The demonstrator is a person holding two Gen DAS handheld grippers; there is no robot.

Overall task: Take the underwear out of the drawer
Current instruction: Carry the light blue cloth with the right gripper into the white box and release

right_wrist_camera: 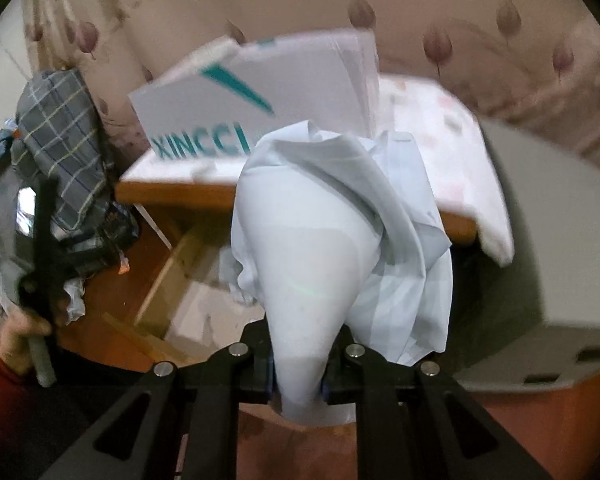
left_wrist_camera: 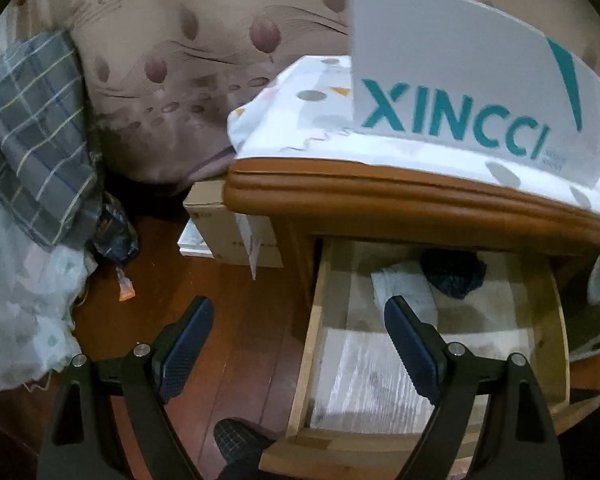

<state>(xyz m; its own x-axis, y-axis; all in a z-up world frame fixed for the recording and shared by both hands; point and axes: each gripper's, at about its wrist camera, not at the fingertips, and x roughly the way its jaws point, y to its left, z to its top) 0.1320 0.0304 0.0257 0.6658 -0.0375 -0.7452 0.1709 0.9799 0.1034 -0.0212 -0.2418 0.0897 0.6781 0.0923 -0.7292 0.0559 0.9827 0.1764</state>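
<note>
Right wrist alone shows pale underwear (right_wrist_camera: 324,248) clamped in right hand-held gripper (right_wrist_camera: 298,376).

Pale-blue underwear (right_wrist_camera: 332,232) bunched, hanging clear; drawer (left_wrist_camera: 432,344) open

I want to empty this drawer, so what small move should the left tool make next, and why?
Probably lower the open left tool onto the dark garment at the back of the drawer. The right tool is shut on the pale underwear, while the dark piece and a white folded piece remain inside.
</note>
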